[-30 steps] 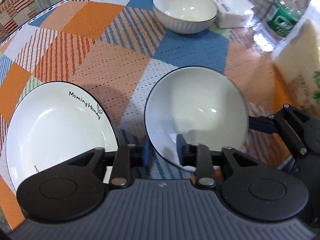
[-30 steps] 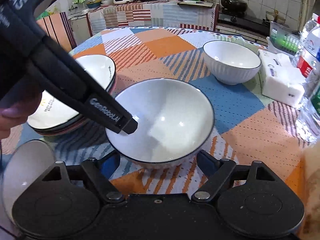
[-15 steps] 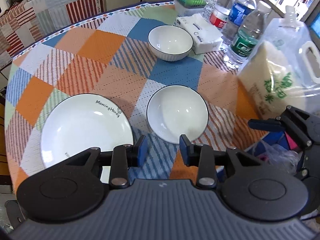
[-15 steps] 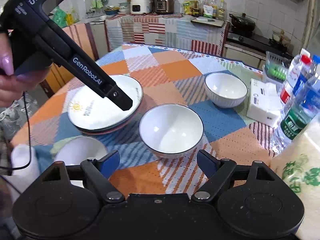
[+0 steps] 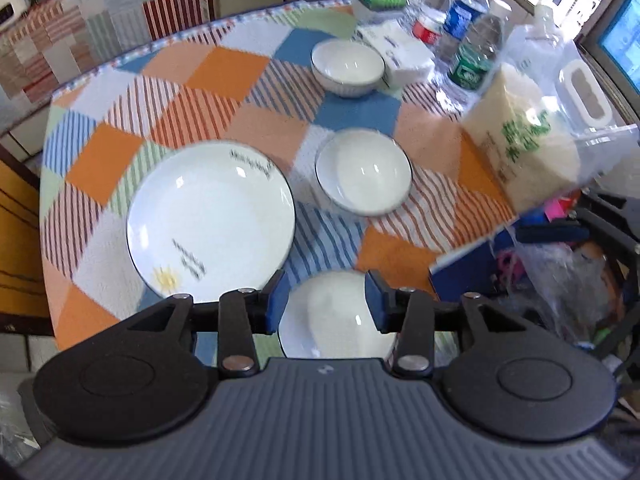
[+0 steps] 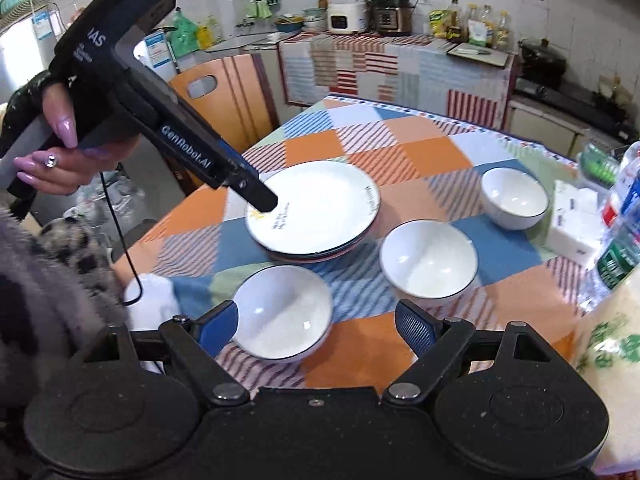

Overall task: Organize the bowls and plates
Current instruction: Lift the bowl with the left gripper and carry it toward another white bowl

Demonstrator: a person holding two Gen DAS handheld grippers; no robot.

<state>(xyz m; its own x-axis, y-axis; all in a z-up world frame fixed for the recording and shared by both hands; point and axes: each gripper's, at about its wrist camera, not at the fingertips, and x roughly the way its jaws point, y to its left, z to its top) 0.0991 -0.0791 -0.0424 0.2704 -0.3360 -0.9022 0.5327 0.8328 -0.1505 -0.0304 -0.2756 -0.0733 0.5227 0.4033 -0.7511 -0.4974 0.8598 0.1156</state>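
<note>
A stack of white plates [image 5: 210, 220] [image 6: 316, 208] sits on the patterned table. Three white bowls stand apart: a near one [image 5: 336, 320] [image 6: 282, 312] by the table's front edge, a middle one [image 5: 363, 172] [image 6: 428, 260], and a far ribbed one [image 5: 347, 66] [image 6: 514, 200]. My left gripper [image 5: 325, 300] is open and empty, raised above the near bowl; in the right wrist view it [image 6: 264, 200] hangs over the plates' near edge. My right gripper [image 6: 316, 320] is open and empty, high above the table's front edge.
Water bottles [image 5: 472, 52], a tissue pack [image 5: 400, 52] [image 6: 576, 224] and a large rice bag [image 5: 532, 132] [image 6: 608, 344] crowd the table's right side. An orange chair [image 6: 228, 96] stands beyond the table. A plastic bag of clutter [image 5: 560, 272] lies off the right edge.
Both grippers have pulled up and back from the middle bowl, which stays on the table. The left gripper let go of its rim and opened. The near bowl has come into view.
</note>
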